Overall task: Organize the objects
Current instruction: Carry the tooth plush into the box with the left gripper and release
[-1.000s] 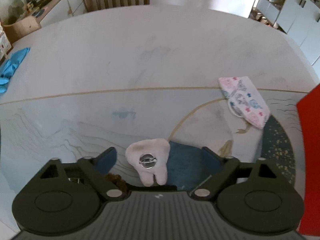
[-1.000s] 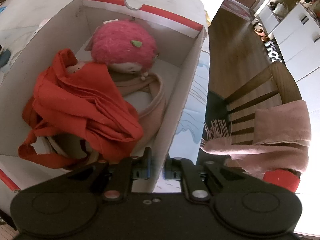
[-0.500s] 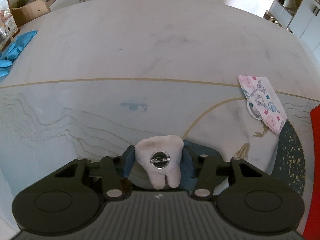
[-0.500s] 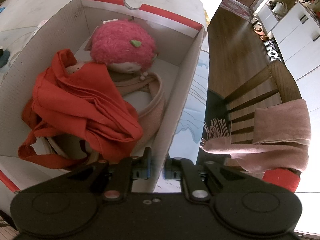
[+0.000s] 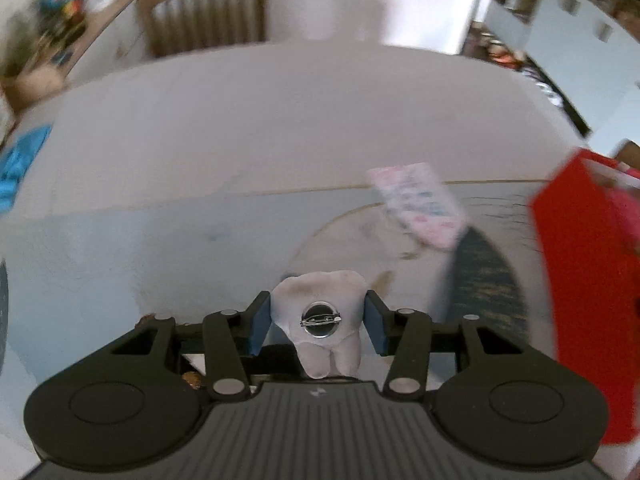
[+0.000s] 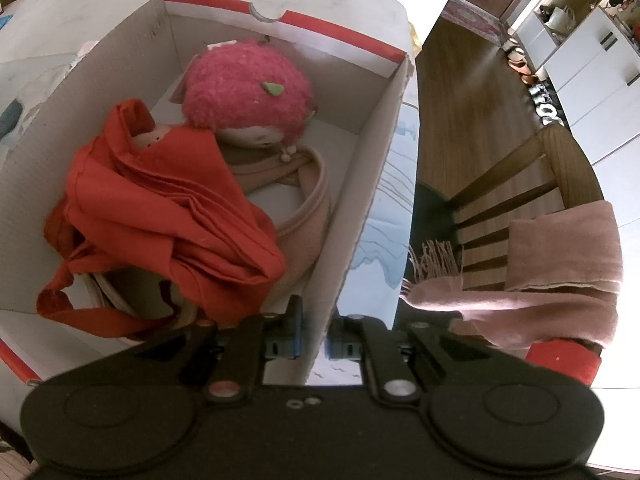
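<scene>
soft white tooth-shaped plush with a metal pin (image 5: 318,312) sits squeezed across its crown in the left gripper (image 5: 318,316), above the table (image 5: 240,140); light, squashy. right gripper (image 6: 314,330) pinches the cardboard box wall (image 6: 360,208).

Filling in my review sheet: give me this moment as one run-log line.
left tool: shut on tooth plush, lifted off table | right tool: shut on box wall | box: pink doll, red bag

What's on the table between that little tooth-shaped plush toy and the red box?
In the left wrist view, a patterned pink pouch lies on the table between the tooth plush and the red box, farther back.
</scene>
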`<state>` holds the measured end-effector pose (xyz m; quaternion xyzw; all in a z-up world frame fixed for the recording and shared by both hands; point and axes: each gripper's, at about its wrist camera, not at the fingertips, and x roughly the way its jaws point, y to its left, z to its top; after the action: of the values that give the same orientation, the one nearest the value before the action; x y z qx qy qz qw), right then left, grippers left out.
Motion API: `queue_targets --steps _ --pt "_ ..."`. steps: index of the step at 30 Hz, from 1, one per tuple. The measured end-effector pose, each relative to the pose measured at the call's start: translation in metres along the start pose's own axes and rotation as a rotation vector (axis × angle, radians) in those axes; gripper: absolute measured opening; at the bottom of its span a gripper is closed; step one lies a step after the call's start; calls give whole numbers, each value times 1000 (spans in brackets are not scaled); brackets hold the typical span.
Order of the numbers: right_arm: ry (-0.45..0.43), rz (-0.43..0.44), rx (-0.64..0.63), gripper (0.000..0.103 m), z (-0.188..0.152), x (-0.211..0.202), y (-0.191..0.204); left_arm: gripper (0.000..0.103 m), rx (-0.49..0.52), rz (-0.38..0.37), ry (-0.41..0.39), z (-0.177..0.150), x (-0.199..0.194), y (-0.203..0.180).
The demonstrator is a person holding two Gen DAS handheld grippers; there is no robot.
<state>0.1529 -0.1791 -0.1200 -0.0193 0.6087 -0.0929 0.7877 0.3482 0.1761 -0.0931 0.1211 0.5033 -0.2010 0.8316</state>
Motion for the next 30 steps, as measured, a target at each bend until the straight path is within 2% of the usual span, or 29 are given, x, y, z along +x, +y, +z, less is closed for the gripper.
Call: queue_targets --steps 6,13,30 --pt "-6 4 -6 8 -1 0 0 47 162 -66 -47 4 -46 -56" --pt "-14 9 -12 8 -3 -1 -1 48 290 -135 -69 2 -75 -114" --pt "-54 44 10 6 -8 -14 -8 48 490 -257 -72 -4 -79 -220"
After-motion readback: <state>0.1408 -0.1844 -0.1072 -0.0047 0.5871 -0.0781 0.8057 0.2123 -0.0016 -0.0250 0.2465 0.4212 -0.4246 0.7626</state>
